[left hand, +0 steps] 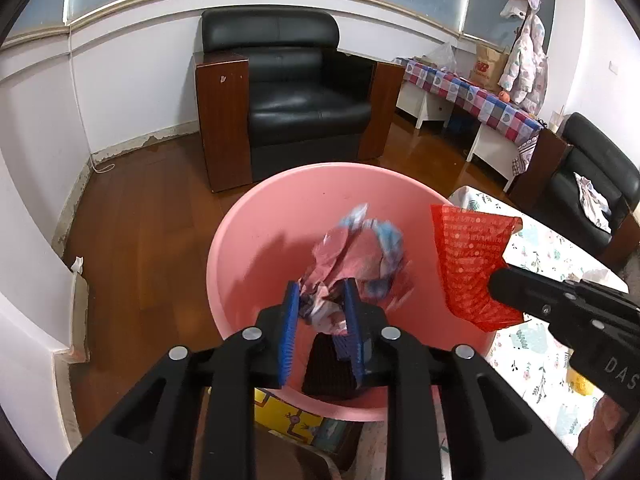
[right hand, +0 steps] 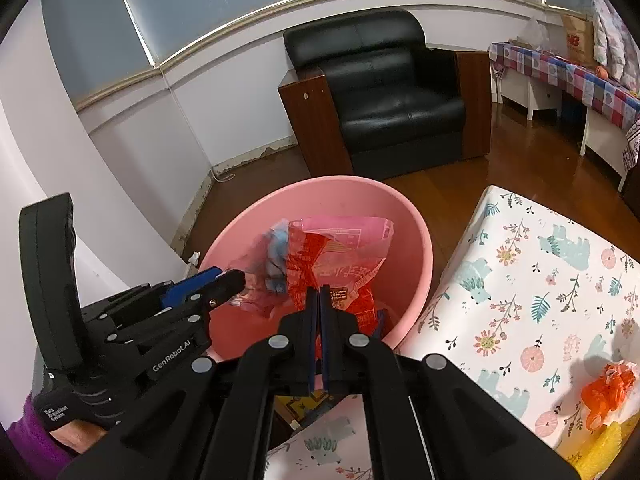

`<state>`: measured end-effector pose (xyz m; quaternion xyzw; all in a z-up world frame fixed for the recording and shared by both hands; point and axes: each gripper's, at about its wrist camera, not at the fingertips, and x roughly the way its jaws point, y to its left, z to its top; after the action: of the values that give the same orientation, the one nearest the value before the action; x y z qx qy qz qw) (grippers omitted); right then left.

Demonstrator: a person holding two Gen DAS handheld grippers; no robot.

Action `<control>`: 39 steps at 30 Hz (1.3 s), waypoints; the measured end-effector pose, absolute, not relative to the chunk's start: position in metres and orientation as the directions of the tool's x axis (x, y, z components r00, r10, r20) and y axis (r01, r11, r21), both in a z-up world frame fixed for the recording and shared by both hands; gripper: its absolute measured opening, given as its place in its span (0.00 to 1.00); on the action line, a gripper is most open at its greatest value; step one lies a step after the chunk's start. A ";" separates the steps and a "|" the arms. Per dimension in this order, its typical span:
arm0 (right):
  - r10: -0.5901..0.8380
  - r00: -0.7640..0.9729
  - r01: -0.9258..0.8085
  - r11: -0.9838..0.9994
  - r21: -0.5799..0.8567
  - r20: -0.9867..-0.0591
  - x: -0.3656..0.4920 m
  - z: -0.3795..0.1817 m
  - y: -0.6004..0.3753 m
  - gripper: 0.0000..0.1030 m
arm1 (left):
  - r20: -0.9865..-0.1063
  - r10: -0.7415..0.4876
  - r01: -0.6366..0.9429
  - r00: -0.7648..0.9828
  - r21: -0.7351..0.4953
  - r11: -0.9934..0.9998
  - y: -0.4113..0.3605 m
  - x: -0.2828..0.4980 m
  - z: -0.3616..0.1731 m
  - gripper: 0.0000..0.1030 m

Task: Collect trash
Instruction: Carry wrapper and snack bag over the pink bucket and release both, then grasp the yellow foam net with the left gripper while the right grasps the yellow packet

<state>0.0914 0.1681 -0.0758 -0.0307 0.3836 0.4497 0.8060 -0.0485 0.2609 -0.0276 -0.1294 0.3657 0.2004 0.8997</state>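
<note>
Over the basin: I hold both my grippers above the round pink plastic basin [left hand: 240,248], which stands on the brown wooden floor [left hand: 140,216] beside the table with the white floral cloth [right hand: 540,280]; I judge the basin is serving as the bin.
Left gripper: my left gripper [left hand: 322,304] has its blue pads apart, and the crumpled pink-and-blue plastic wrapper [left hand: 356,256] sits between them. The wrapper is blurred and looks loose, so I judge it is dropping free into the basin, not pinched.
Right gripper: my right gripper [right hand: 319,312] is clamped tight on the lower edge of the flat red printed snack packet [right hand: 340,264], which hangs over the basin; I keep it gripped, I judge, so it goes in only once it is well inside the rim.
Why this height: both tools tilt downward over the middle of the basin so that trash falls inside and not on the floor.
Still on the table: a scrunched orange plastic scrap [right hand: 608,392] and something yellow [right hand: 600,452] beside it, probably next.
Hard to make out: the basin's bottom is hidden behind wrapper, packet and fingers; a dark object under my left pads I cannot identify; the yellow item is cut off at the frame edge.
</note>
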 end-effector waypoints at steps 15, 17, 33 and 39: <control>0.706 0.335 -0.754 0.598 0.272 -0.624 0.076 -0.069 0.141 0.34 | -0.685 0.221 -0.429 0.694 -0.147 0.891 0.258 -0.060 -0.021 0.34; 0.701 0.342 -0.749 0.605 0.269 -0.625 0.072 -0.068 0.135 0.34 | -0.679 0.209 -0.415 0.704 -0.154 0.897 0.255 -0.062 -0.019 0.34; 0.613 0.481 -0.645 0.732 0.221 -0.627 0.041 -0.065 0.010 0.34 | -0.634 0.037 -0.171 0.773 -0.151 0.974 0.171 -0.057 0.004 0.34; 0.532 0.556 -0.532 0.818 0.219 -0.639 0.039 -0.073 -0.059 0.34 | -0.648 -0.065 -0.057 0.758 -0.166 0.984 0.132 -0.047 0.001 0.34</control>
<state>0.0386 -0.0588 -0.0726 0.0002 0.3620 0.3014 0.8821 -0.0472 0.1322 0.0014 -0.0881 0.3475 -0.0022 0.9335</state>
